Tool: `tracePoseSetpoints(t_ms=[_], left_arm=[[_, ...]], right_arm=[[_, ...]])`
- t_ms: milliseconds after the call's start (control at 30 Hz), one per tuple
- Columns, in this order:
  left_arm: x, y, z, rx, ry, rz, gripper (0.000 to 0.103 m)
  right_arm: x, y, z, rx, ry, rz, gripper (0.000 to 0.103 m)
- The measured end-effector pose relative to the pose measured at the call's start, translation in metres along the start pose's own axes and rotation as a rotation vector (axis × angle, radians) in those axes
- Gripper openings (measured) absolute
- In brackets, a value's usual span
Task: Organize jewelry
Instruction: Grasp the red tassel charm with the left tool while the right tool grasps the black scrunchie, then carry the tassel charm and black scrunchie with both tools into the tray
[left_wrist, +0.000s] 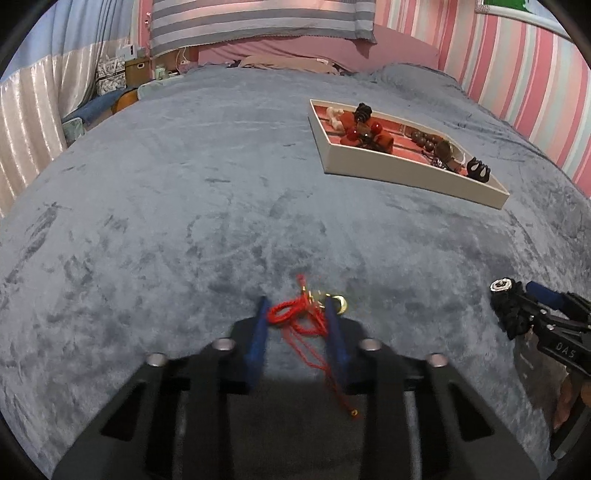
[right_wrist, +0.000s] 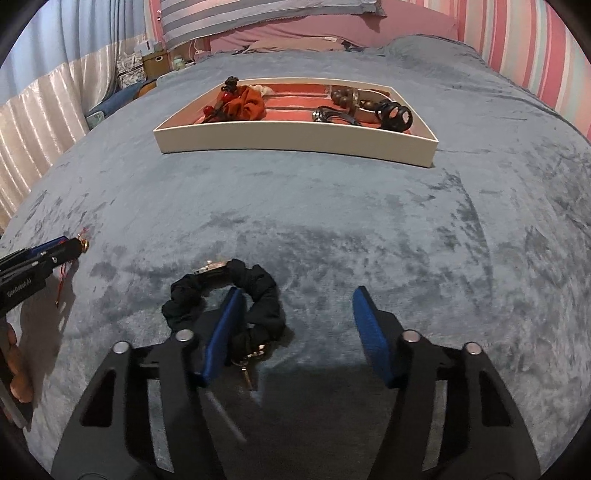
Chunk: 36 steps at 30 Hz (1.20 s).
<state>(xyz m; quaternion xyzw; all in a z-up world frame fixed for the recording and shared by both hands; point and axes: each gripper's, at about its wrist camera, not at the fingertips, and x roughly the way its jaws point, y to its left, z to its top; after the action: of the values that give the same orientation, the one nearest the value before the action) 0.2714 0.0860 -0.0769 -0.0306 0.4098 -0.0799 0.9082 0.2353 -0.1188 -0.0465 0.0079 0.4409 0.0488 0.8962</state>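
Note:
A red cord bracelet with a gold charm lies on the blue-grey bedspread between the blue fingers of my left gripper, which stands open around it. A black fabric scrunchie with a silver ornament lies under my right gripper, which is open; its left finger sits inside the scrunchie's loop. The scrunchie also shows in the left wrist view. A white tray with a red lining stands further up the bed and holds several pieces: an orange scrunchie, brown beads, black clips.
The tray also shows in the left wrist view at the upper right. A striped pillow and pink headboard lie at the far end. A striped wall runs along the right. Curtains and boxes stand left of the bed.

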Motion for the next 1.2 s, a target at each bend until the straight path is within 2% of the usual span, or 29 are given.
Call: tracePoseSetpoints(t_ms=[167,233,333,600,800,967,1200], left_arm=[[-0.003,-0.005,-0.004,0.021,-0.002,-0.009,0.011],[-0.003,-0.006,-0.005,0.029,-0.001,-0.016,0.010],[-0.003,-0.006,-0.004,0.027,0.001,-0.023,0.008],[-0.020,-0.013,0.003,0.032,-0.051,-0.025,0.007],[-0.038,-0.035,0.026,0.059,-0.113,-0.039,0.007],[-0.049,-0.064,0.057,0.097,-0.170,-0.056,0.007],[-0.042,-0.096,0.100,0.121,-0.212,-0.068,0.007]], right_arm=[[-0.001,0.005,-0.001,-0.021,-0.008,0.010,0.034],[0.000,0.006,-0.001,-0.025,-0.010,0.018,0.019],[-0.001,0.007,-0.002,-0.027,-0.013,0.026,0.014],[-0.011,-0.004,0.001,0.014,-0.057,0.058,0.010],[-0.028,-0.015,0.017,0.026,-0.119,0.064,0.010],[-0.043,-0.032,0.045,0.043,-0.176,0.063,0.010],[-0.051,-0.057,0.090,0.062,-0.236,0.048,0.010]])
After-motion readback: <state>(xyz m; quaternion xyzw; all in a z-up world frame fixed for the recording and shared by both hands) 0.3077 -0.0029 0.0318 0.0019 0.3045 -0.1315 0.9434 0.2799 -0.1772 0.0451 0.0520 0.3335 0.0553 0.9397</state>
